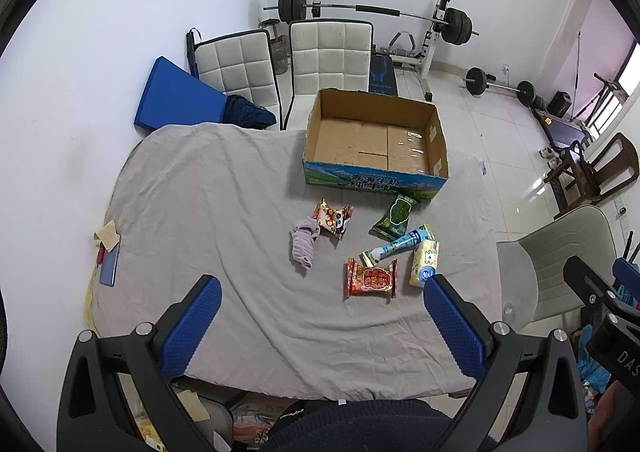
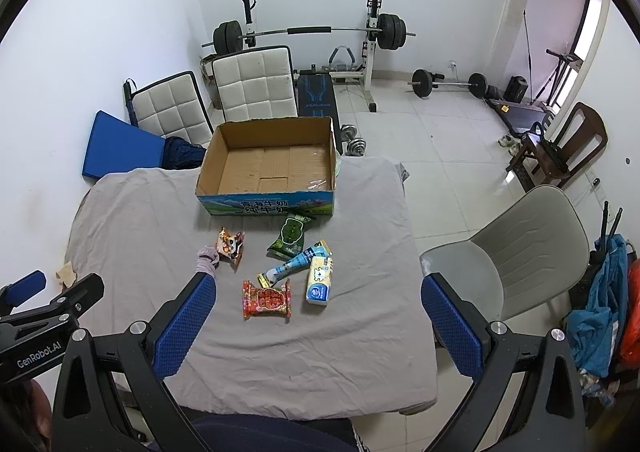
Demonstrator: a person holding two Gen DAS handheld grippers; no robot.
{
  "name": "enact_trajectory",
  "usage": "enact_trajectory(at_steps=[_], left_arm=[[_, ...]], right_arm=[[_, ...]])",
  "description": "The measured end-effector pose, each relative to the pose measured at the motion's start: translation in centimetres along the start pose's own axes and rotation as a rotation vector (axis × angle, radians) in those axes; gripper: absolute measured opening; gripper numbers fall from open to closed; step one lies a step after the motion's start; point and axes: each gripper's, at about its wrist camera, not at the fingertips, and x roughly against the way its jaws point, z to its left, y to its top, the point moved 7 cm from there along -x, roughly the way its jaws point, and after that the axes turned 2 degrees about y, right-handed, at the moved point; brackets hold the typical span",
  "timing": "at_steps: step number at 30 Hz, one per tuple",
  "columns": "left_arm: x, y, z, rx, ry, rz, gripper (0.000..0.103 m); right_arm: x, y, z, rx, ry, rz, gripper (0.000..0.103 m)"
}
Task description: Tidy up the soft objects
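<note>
both grippers hang above the near edge of the table (image 1: 192,192), which is draped in a grey cloth. the left gripper (image 1: 322,304) has its blue-padded fingers (image 1: 192,324) spread wide apart and holds nothing. the right gripper (image 2: 318,302) is likewise spread wide, with nothing between its fingers (image 2: 452,324).

an open cardboard box (image 2: 224,156) with a printed blue and green front sits at the far edge of the table, toward the far right corner. the soft things lie loose on the cloth just in front of the box, in the middle-right of the table. a lilac sock (image 1: 305,240) lies crumpled, touching an orange snack packet (image 1: 332,218) to its right. a green packet (image 1: 396,216) lies close to the box front. a light blue tube-shaped packet (image 1: 400,244) lies slantwise beside a pale yellow tissue pack (image 1: 424,264). a red snack packet (image 1: 371,278) lies nearest the near edge.

at the left edge of the table rest a blue phone (image 1: 109,264) and a tan scrap (image 1: 107,234).
</note>
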Motion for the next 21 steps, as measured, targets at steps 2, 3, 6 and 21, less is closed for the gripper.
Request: enact_trajectory(at_steps=[2,3,6,21], left_arm=[[-0.4,0.1,-0.1,0.004,0.0,0.008,0.103],[-0.6,0.0,-0.1,0.006,-0.002,0.013,0.103],[-1.9,0.1,-0.5,0.012,0.001,0.035,0.103],[-24.5,-5.2,-3.9,0.106,-0.067,0.442,0.103]], right_arm=[[-0.6,0.0,0.0,-0.001,0.003,0.012,0.103],[-0.9,0.1,0.0,-0.002,0.004,0.018,0.103],[-2.4,0.1,-0.3,-0.011,0.009,0.041,0.103],[-26.6,-3.6,-4.0,-0.065,0.038,0.383,0.103]])
